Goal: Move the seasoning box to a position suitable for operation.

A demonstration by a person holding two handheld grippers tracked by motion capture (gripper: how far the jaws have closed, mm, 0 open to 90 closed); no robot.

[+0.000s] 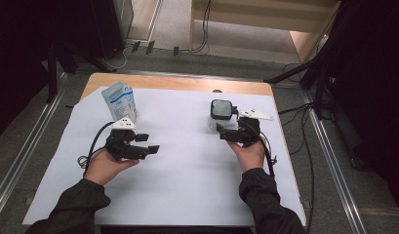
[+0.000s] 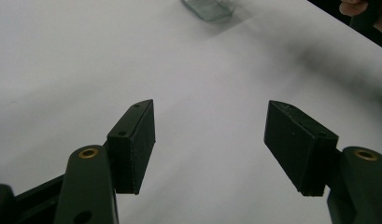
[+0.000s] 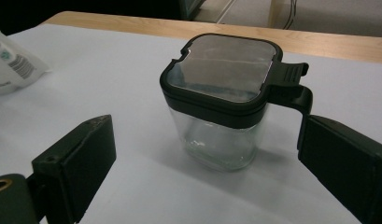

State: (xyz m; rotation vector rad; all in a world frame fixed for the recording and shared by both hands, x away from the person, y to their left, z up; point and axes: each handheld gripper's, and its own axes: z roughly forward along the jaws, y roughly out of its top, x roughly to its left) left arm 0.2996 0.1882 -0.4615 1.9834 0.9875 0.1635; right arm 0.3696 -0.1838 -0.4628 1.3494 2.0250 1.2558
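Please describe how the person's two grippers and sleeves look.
Both the left gripper and the right gripper are black, with flat rectangular pads, brass-coloured rivets, a grey three-cornered plate on top and a black trailing cable. The sleeves are dark.

Jar (image 1: 221,116) right of pouch (image 1: 120,101), on sheet (image 1: 187,170)

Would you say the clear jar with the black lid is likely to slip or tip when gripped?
The jar looks empty, so probably light. Its smooth clear walls may slip between the pads. It stands on a flat base, so a push should slide it rather than roll it, though the lid handle could catch.
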